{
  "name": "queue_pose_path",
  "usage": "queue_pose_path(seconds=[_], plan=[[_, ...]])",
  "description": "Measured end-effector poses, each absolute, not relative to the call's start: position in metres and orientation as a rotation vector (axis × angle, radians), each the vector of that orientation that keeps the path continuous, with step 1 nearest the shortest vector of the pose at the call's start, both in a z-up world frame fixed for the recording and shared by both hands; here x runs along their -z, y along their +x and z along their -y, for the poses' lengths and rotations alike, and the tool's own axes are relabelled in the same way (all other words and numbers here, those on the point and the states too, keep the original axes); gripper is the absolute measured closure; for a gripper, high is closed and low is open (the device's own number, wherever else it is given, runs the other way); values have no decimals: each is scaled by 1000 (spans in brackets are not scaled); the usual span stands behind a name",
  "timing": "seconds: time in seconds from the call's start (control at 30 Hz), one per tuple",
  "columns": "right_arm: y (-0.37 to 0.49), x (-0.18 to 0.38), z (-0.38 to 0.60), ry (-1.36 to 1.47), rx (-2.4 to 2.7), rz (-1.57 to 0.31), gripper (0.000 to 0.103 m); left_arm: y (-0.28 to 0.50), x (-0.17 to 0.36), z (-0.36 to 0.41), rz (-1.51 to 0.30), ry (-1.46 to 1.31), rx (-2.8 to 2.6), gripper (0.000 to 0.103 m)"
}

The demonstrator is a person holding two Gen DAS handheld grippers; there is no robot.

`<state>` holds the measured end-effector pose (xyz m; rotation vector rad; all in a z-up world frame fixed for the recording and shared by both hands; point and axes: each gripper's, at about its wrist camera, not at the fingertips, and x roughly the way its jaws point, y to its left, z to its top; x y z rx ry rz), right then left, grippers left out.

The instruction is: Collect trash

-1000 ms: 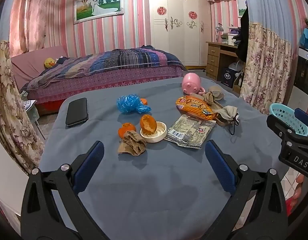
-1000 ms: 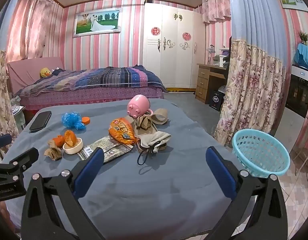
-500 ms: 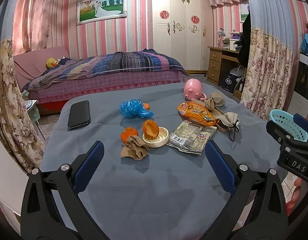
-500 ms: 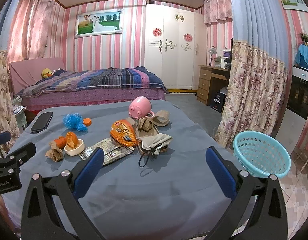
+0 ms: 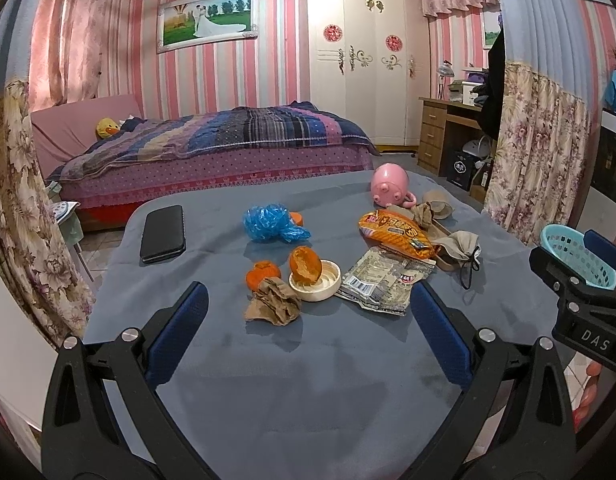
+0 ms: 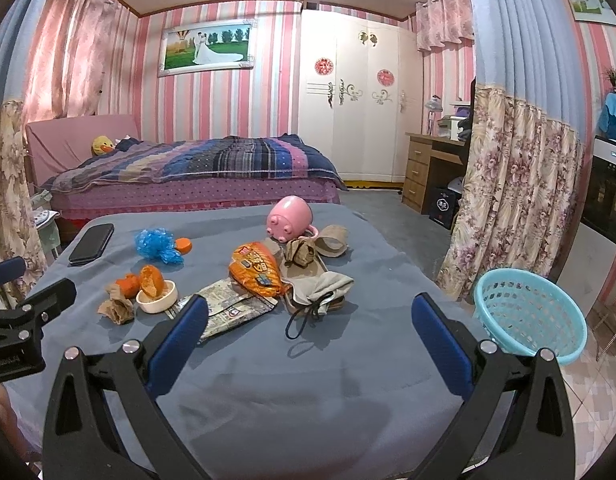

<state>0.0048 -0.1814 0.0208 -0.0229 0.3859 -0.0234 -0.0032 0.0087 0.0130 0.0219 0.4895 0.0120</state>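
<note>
Trash lies on the blue-grey table (image 5: pixel 308 380): a crumpled brown paper (image 5: pixel 272 305), orange peels (image 5: pixel 305 265) in and beside a small white dish (image 5: pixel 318 280), a blue plastic bag (image 5: pixel 272 225), an orange snack bag (image 5: pixel 396 234) and a grey wrapper (image 5: pixel 382 280). My left gripper (image 5: pixel 308 334) is open above the near table, short of the brown paper. My right gripper (image 6: pixel 308 336) is open too, nothing between its fingers, near the wrapper (image 6: pixel 227 312) and snack bag (image 6: pixel 257 270). A light blue basket (image 6: pixel 528 314) sits off the table's right side.
A black phone (image 5: pixel 163 233) lies at the table's left, a pink pig mug (image 5: pixel 389 185) at the back, beige cloth pouches with a black cord (image 6: pixel 320 292) right of centre. Beyond are a bed (image 5: pixel 211 160), a floral curtain (image 6: pixel 516 200) and a desk.
Both views have tilted up and drawn back slightly, so the table items sit a little farther off. Nothing on the table has moved; both grippers stay open.
</note>
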Motion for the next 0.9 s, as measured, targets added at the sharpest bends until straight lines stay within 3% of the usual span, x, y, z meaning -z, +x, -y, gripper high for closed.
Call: queue_pose_path(seconds=[0.9], plan=[[7, -26, 182, -17, -2, -377, 4, -9, -19, -11, -469, 4, -47, 5]])
